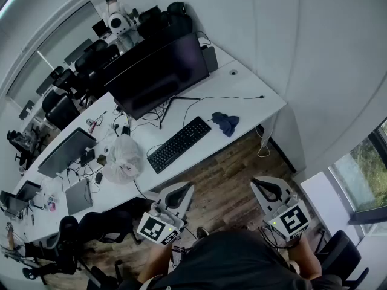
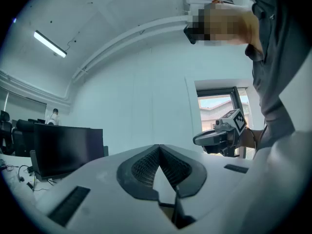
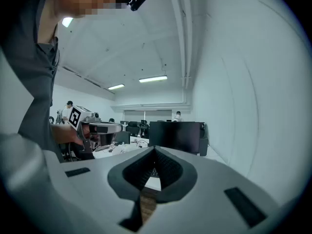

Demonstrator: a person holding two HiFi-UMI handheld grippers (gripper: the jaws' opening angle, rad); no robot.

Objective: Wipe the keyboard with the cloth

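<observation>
One crumpled blue cloth [image 1: 225, 123] lies by the black keyboard [image 1: 179, 144]; left gripper [image 1: 183, 191] and right gripper [image 1: 261, 184] closed, empty.

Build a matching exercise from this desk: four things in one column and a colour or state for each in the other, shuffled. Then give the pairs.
Things:
1. keyboard
2. cloth
3. plastic bag
4. monitor

States:
A. white, bunched up
B. dark screen, upright on its stand
C. dark blue, crumpled
D. black, lying flat near the front edge of the desk

Pairs: 1-D, 2-C, 3-A, 4-B
</observation>
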